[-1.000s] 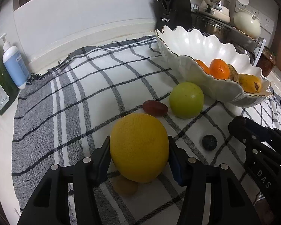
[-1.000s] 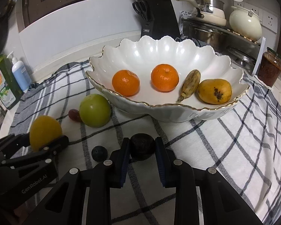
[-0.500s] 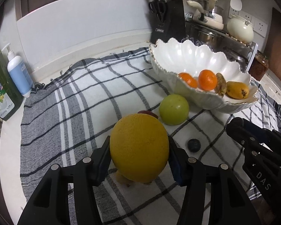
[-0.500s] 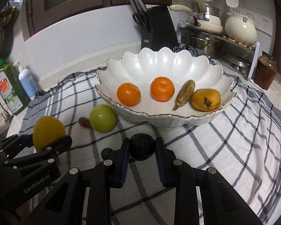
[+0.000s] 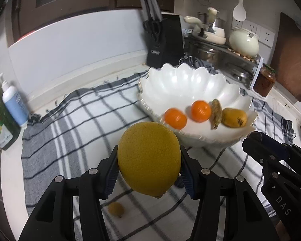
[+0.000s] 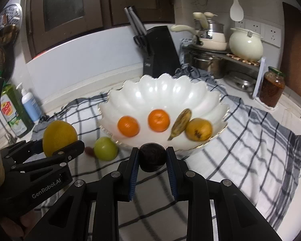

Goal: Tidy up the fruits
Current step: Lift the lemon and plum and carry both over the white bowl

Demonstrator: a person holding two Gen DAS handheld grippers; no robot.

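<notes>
Item one: large yellow citrus fruit (image 5: 149, 158), clamped between the pads of the left gripper (image 5: 149, 172) and carried clear of the checked cloth (image 5: 74, 120); the pads bear on its widest flanks, so the round, pebbled skin could roll or slide out downward if the wrist tips further, and a drop from here would likely land it on the cloth short of the bowl. Item two: small dark round fruit (image 6: 153, 157), pinched between the nearly closed jaws of the right gripper (image 6: 152, 160), just short of the near rim of the white scalloped bowl (image 6: 164, 92); its small size gives a narrow contact, and too firm a squeeze may bruise it. Bowl, ahead of both grippers: holds two oranges (image 6: 128, 126), a browned banana (image 6: 180, 123) and a spotted yellow fruit (image 6: 198, 129); a fruit let go from too high could knock these about or chip the thin gilt rim. The two grippers are close side by side, the right one just beside the left one's fingers, so a joint approach risks a knock. Left lying on the cloth: green apple (image 6: 106, 148), a small reddish fruit (image 6: 89, 151) touching or just beside it, and a small tan fruit (image 5: 115, 209) beneath the left gripper. Behind the bowl: knife block (image 6: 160, 50), clear of both paths.
</notes>
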